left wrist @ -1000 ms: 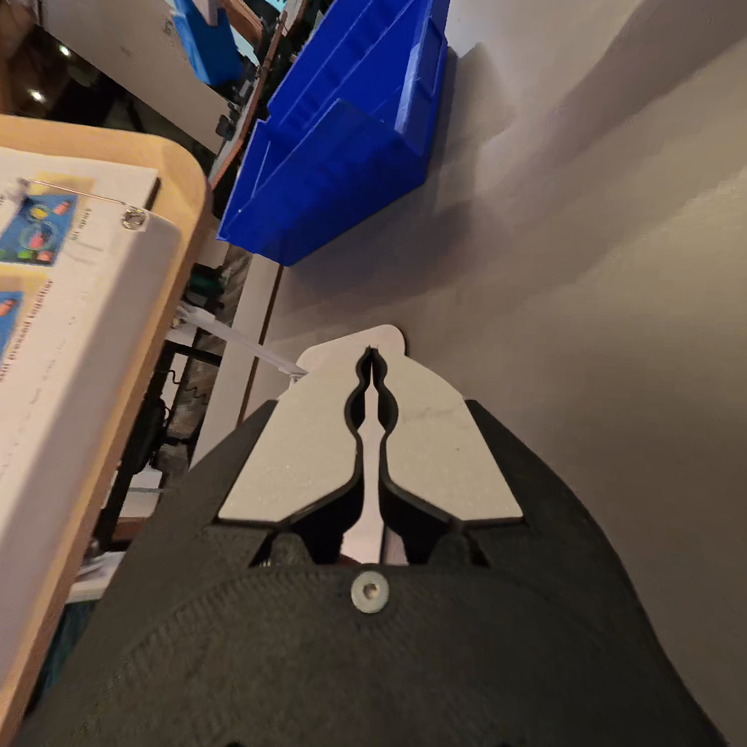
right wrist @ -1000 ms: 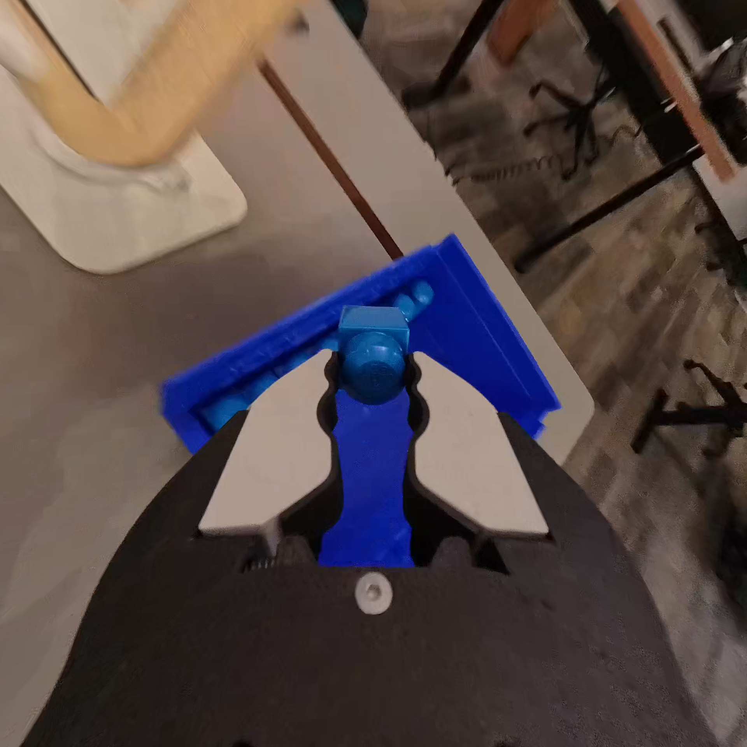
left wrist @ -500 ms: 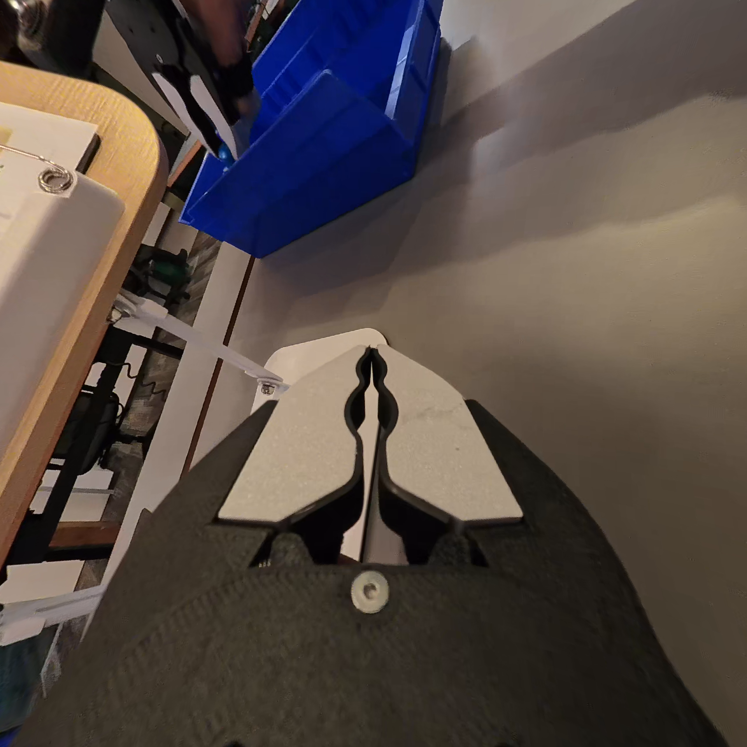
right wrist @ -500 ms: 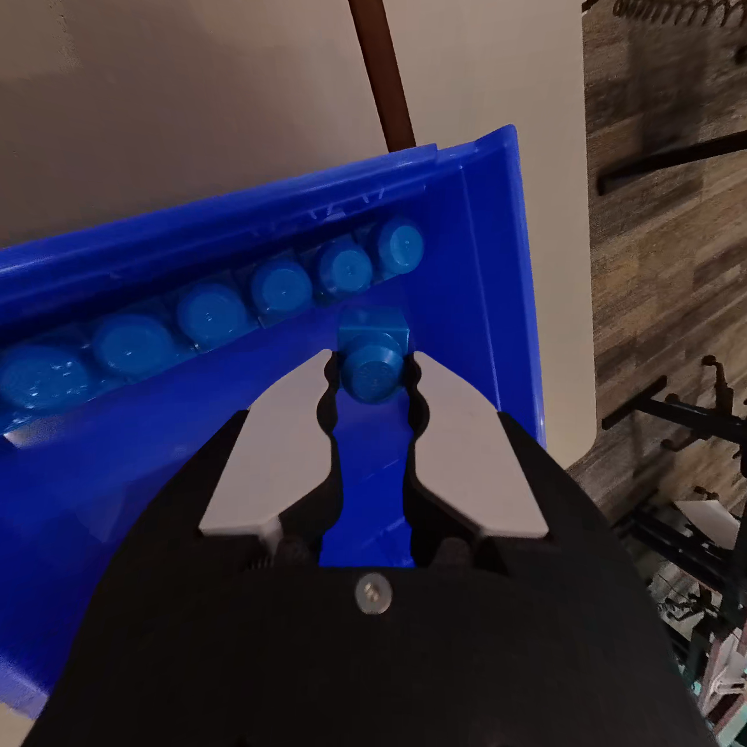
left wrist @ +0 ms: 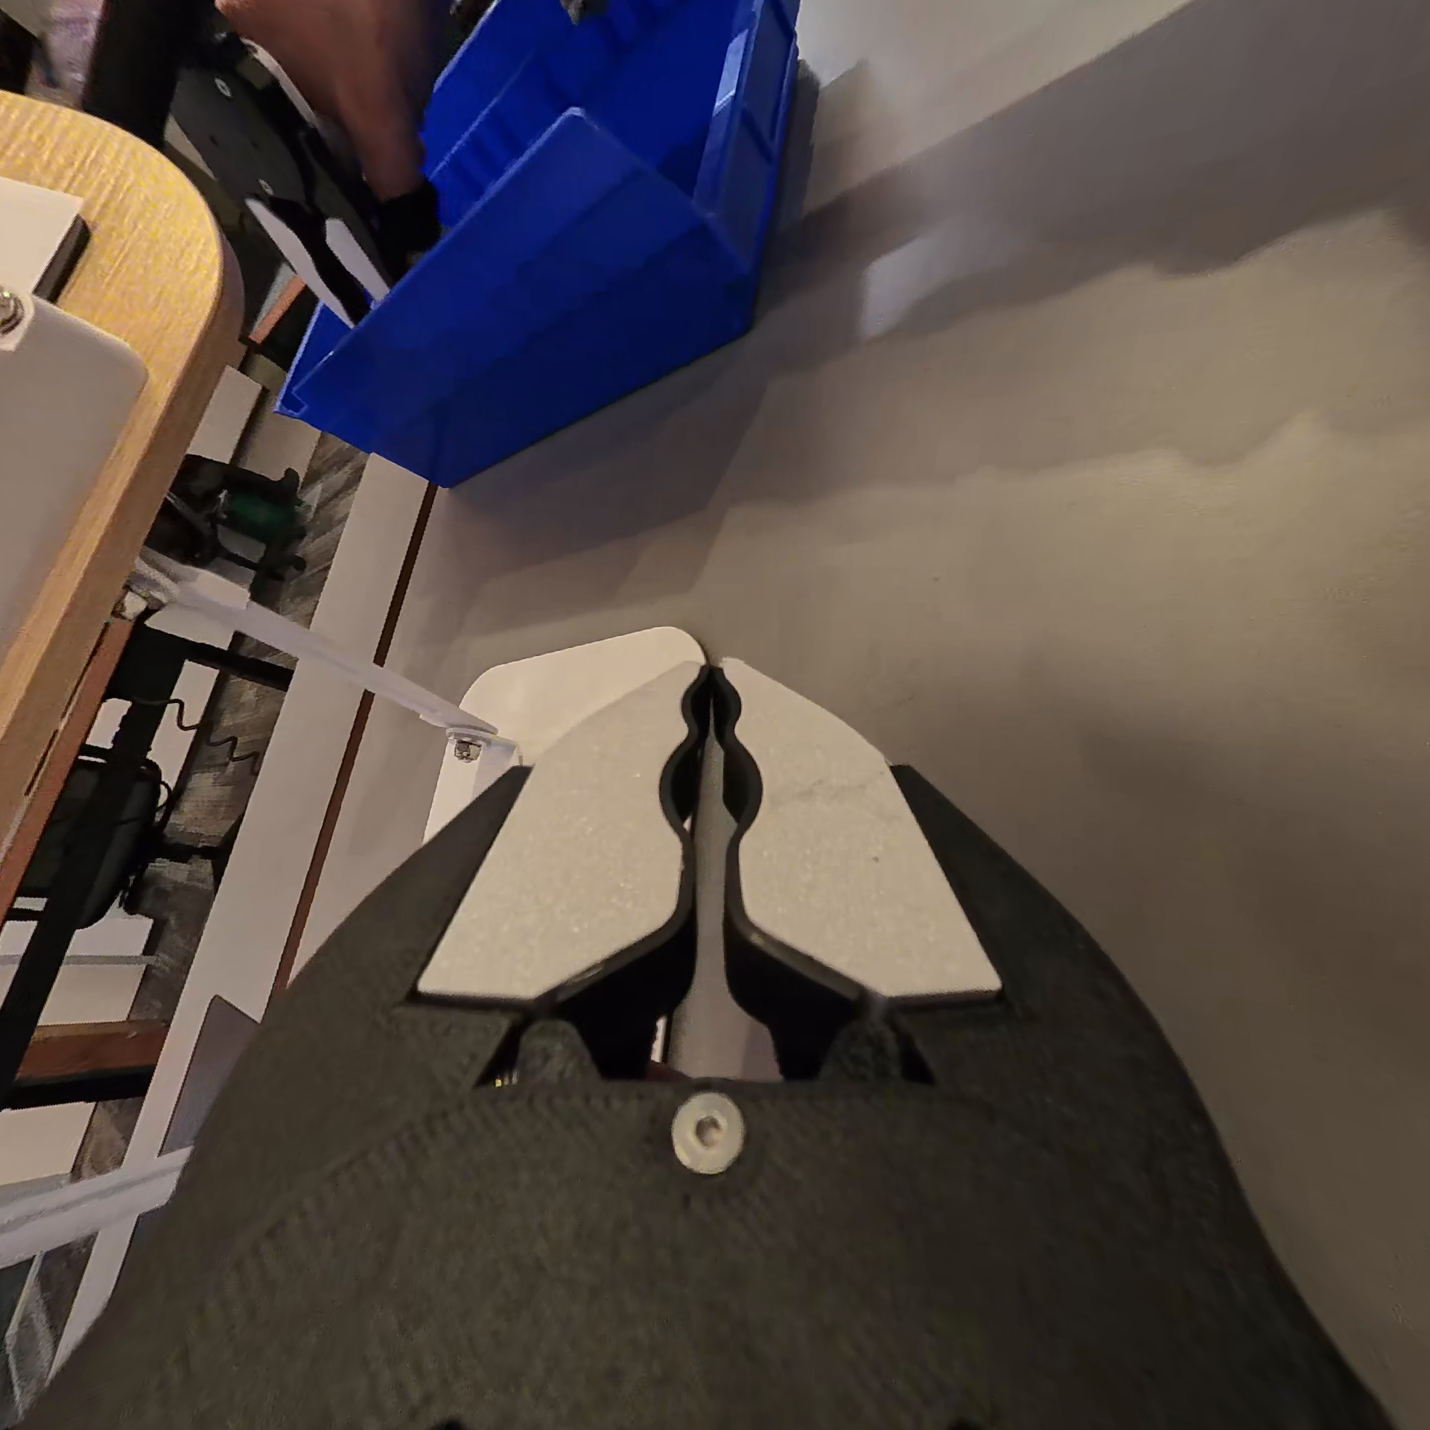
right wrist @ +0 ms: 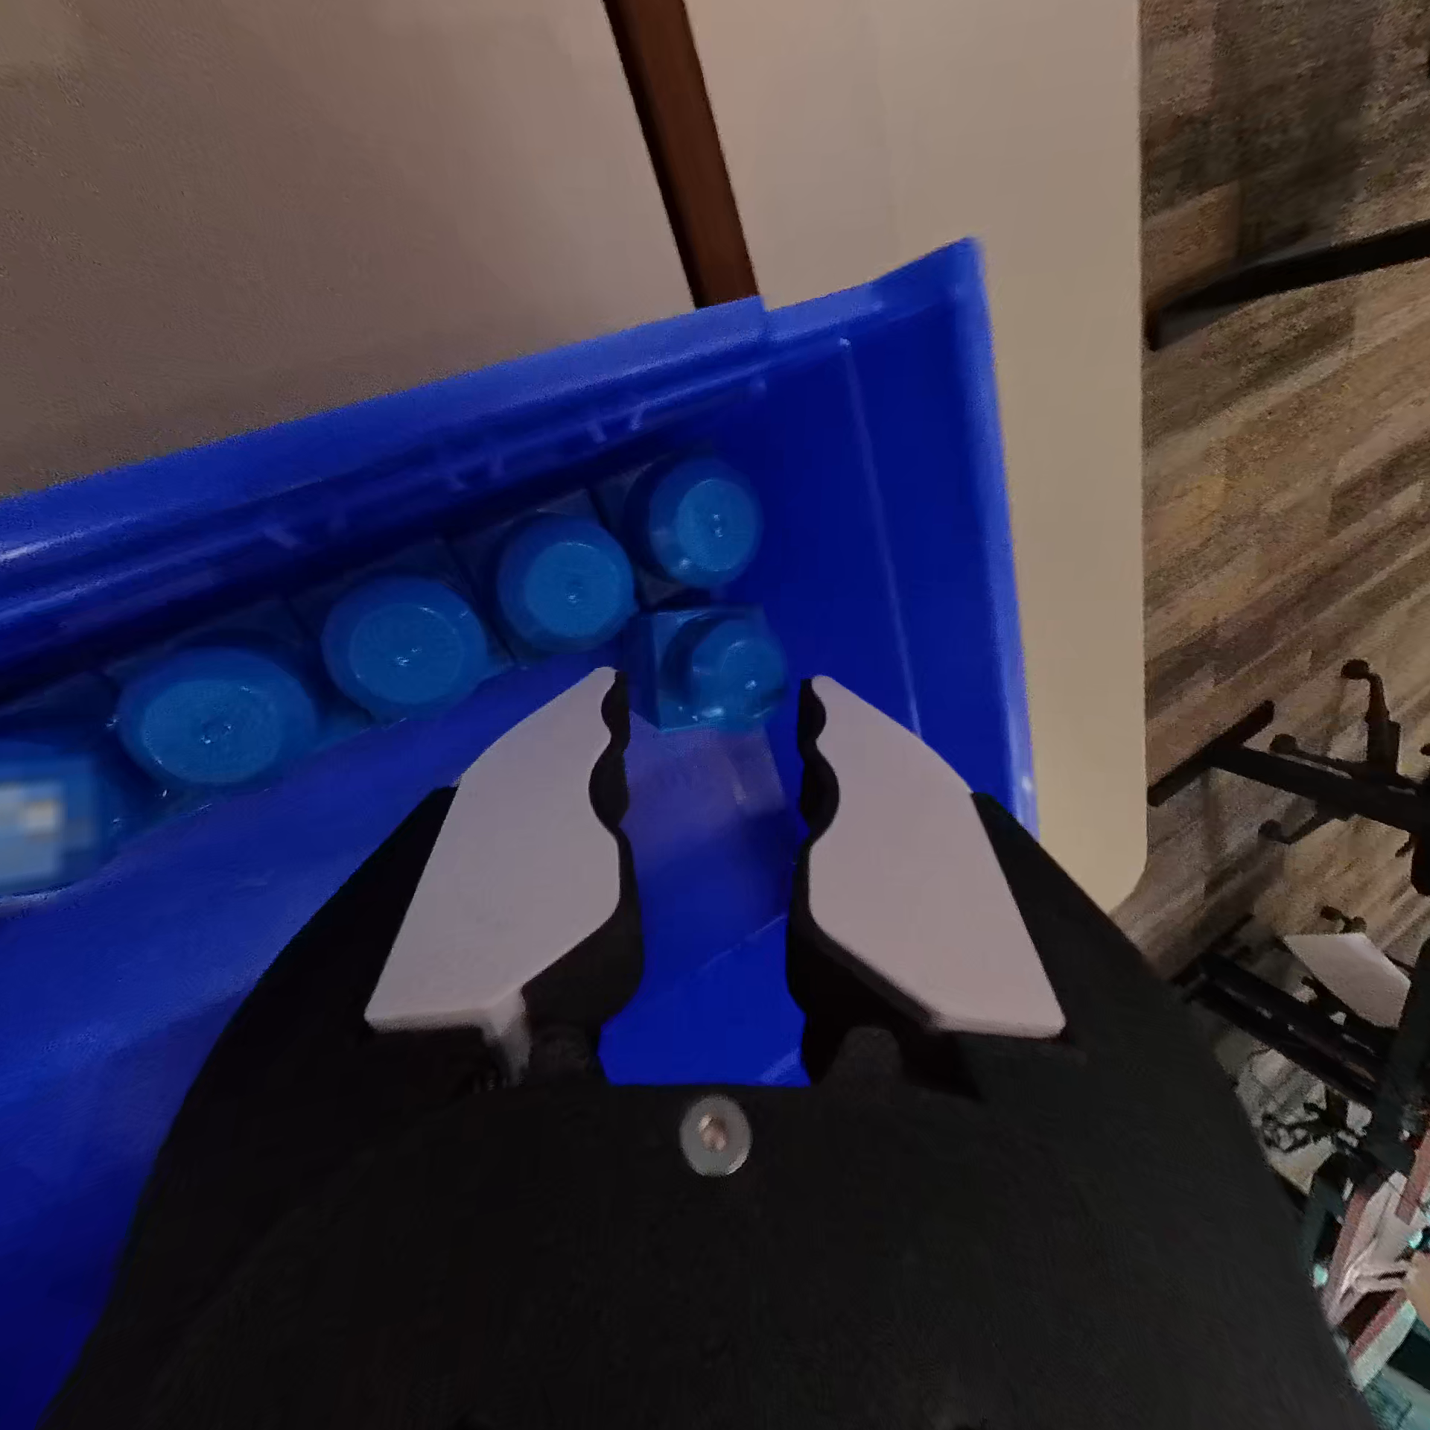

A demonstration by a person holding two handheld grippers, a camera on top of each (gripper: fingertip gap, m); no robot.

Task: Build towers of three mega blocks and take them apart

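A pale grey tabletop [left wrist: 1083,619] fills your left wrist view, with a wood-topped table [left wrist: 131,232] at 10 o'clock and one blue bin [left wrist: 557,309] at 12 o'clock. Your left gripper [left wrist: 709,669] is clenched, tips together with nothing between them, well apart from the bin. A white plate [left wrist: 573,681] lies just under its tips.

In your right wrist view, the same bin [right wrist: 952,464] sits at the tabletop's edge, floor at 3 o'clock. Five blue blocks [right wrist: 402,642] show in a row along its far wall. A sixth blue block [right wrist: 708,669] stands just beyond the tips of your right gripper [right wrist: 712,685], at 12 o'clock. Those fingers [right wrist: 542,743] are spread, clear of the block.
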